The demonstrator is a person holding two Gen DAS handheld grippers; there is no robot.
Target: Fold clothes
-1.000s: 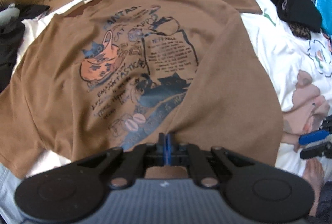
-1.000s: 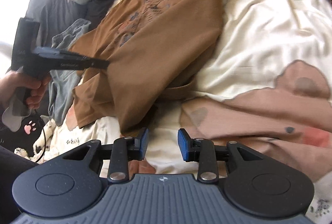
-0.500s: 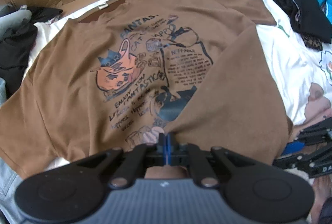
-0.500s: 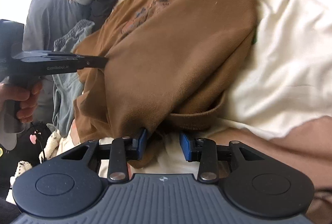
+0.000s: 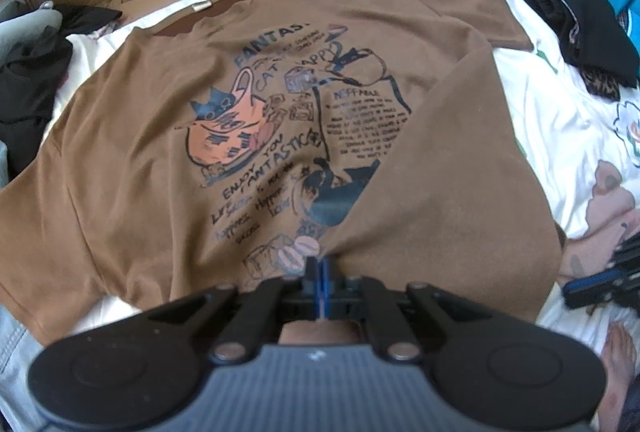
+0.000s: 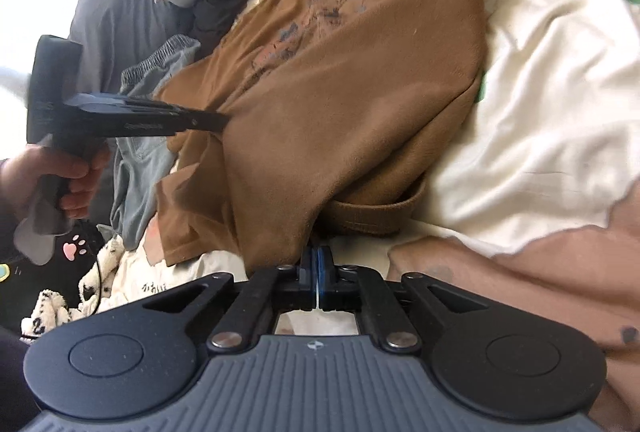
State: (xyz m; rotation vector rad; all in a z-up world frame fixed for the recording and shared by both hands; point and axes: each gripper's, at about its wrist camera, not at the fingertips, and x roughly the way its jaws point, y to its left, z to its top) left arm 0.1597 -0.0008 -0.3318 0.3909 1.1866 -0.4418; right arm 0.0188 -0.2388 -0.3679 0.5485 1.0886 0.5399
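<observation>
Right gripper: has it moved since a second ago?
Yes. The right gripper has come forward to the folded brown T-shirt, whose near hem, once well ahead, now meets the shut fingertips; the bedsheet gives the reference.

Bare sheet (image 6: 540,112) right of T-shirt (image 6: 360,92)

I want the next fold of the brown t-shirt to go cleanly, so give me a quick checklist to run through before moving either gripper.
1. left gripper shut on the brown t-shirt: ok.
2. right gripper shut, at the shirt's lower corner: shut ok; cloth actually caught, cannot tell.
3. Right side panel already folded over the print: ok.
4. Far sleeve lying flat: ok.
5. Cream bedsheet beside the shirt free of clutter: ok.
6. Black clothes apart from the shirt: ok.
</observation>
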